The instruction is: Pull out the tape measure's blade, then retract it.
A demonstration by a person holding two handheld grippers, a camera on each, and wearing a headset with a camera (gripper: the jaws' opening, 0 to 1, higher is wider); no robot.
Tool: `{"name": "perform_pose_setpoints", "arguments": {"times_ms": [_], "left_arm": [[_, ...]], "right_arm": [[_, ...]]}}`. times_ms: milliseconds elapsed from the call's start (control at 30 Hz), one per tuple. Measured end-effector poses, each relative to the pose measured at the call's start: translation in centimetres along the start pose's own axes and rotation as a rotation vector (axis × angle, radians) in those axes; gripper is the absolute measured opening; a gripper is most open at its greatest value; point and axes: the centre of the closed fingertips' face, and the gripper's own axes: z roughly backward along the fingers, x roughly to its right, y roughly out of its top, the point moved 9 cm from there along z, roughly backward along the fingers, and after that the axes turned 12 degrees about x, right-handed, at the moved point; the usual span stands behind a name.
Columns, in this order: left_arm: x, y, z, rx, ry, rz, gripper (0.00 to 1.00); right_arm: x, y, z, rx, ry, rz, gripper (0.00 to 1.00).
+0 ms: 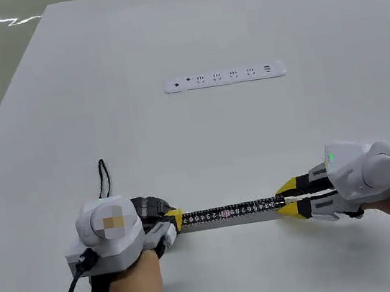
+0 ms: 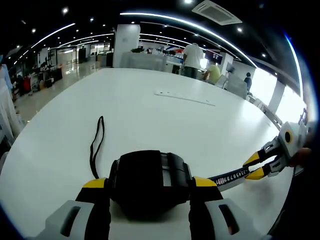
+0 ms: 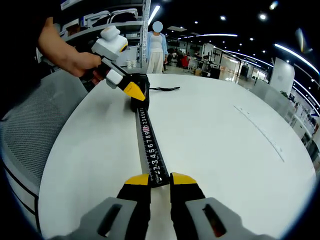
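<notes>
The case (image 1: 149, 207) is clamped by the left gripper (image 2: 150, 184), the blade (image 1: 226, 213), likely springy, pinched at its tip by the right gripper (image 1: 287, 199).

Head view looks down from six o'clock; the gripper views face each other, close, sharing the tape measure blade (image 1: 226, 213).

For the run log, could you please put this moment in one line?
stage: blade out | left gripper: shut on tape measure | right gripper: shut on blade | blade: straight, along table | retract: pending
</notes>
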Motion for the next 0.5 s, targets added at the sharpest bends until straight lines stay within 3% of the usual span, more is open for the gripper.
{"name": "perform_pose_setpoints", "arguments": {"times_ms": [500], "left_arm": [[-0.1,0.1,0.0,-0.009,-0.007,0.005,0.61]], "right_arm": [[-0.4,0.7,-1.3,0.01,0.014,-0.005,0.13]]}}
